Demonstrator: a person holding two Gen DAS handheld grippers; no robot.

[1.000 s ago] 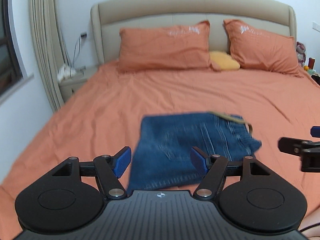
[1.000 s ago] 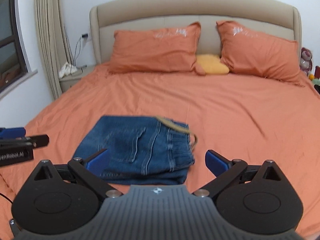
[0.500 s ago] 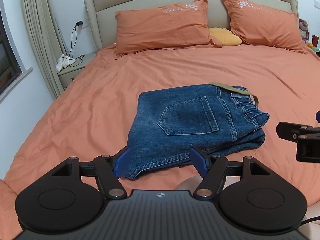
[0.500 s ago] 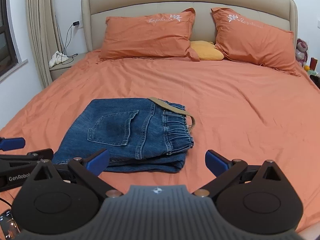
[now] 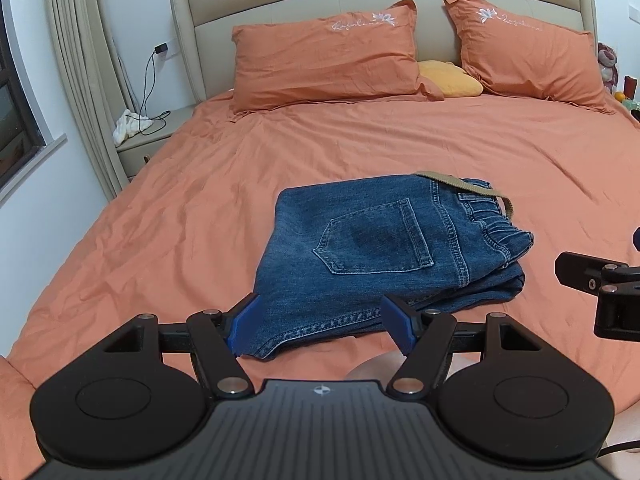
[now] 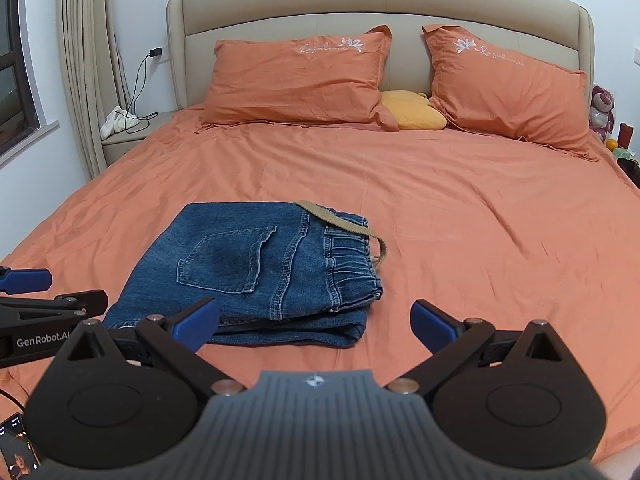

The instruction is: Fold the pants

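Both cameras have tipped downward since a second ago, so the bed fills more of each view and the pants now look sharp rather than smeared. Orange bedding spreads well ahead of both sets of fingers, with two orange pillows and a small yellow cushion far beyond, against the headboard. Folded into a thick blue stack, pocket side up, the pants lie on the bed just ahead of the left gripper, whose blue fingers stand spread with nothing between them. From the right gripper the pants sit ahead and to the left; its fingers are spread too, holding nothing. A tan belt curls at the waistband, beyond the fingers.
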